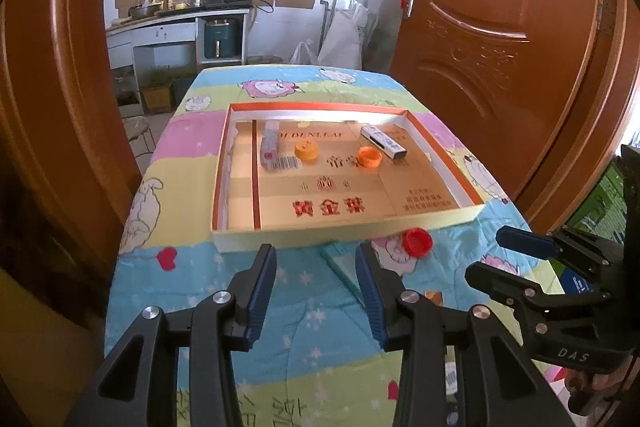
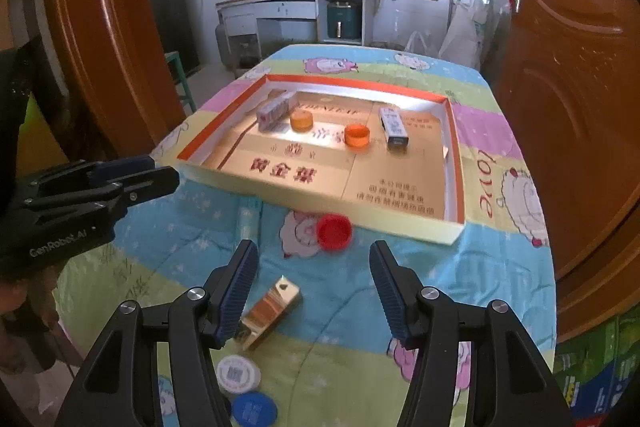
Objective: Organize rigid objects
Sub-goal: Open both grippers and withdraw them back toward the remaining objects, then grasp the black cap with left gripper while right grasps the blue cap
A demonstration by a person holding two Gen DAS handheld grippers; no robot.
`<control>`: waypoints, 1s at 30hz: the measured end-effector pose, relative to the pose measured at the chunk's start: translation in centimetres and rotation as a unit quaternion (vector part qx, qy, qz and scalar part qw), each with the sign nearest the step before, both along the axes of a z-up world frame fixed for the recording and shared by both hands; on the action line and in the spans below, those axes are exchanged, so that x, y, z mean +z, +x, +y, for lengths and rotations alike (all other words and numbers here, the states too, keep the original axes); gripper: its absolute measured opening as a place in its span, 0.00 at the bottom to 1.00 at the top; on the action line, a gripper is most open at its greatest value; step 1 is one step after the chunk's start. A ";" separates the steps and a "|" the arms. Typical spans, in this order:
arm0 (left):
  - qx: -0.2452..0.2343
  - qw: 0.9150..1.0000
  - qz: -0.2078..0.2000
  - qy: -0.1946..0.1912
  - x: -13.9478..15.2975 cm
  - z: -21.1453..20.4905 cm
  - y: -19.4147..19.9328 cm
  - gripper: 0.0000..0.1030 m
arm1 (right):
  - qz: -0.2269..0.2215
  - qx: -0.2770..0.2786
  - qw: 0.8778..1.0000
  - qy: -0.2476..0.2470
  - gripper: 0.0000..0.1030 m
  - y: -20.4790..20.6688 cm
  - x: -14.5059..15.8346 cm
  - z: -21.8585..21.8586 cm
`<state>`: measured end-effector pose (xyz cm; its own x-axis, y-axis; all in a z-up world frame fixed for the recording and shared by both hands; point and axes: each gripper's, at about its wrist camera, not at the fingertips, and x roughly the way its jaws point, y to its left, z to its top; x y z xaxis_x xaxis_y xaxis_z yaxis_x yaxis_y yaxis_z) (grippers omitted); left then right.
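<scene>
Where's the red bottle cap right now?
The red cap lies on the quilt just outside the near wall of the cardboard tray, ahead of the open right gripper, beyond the gold box.

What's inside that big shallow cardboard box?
Inside the box: two orange caps and two small packets, all lying apart on its printed floor. Nothing appears hidden beneath them.

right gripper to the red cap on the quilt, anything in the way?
Nothing visible. The open right gripper faces the round red plastic cap across bare quilt. The gold rectangular box lies nearer, beside the left finger, off that line. Beyond the cap, only the low front wall of the shallow cardboard tray.
</scene>
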<state>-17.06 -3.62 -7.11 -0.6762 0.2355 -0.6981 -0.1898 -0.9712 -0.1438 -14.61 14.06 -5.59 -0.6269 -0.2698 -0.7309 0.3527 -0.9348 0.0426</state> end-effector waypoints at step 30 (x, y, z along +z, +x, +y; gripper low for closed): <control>-0.176 0.984 0.022 -0.016 -5.4 7.0 13.1 0.40 | -0.003 -0.046 0.999 -0.005 0.58 7.7 -3.0 3.1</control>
<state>-3.98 3.41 -12.49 -0.5861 0.4388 -0.6811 -0.5214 -0.8477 -0.0974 -6.91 17.15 -8.54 -0.6442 -0.2186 -0.7329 0.2652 -0.9627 0.0540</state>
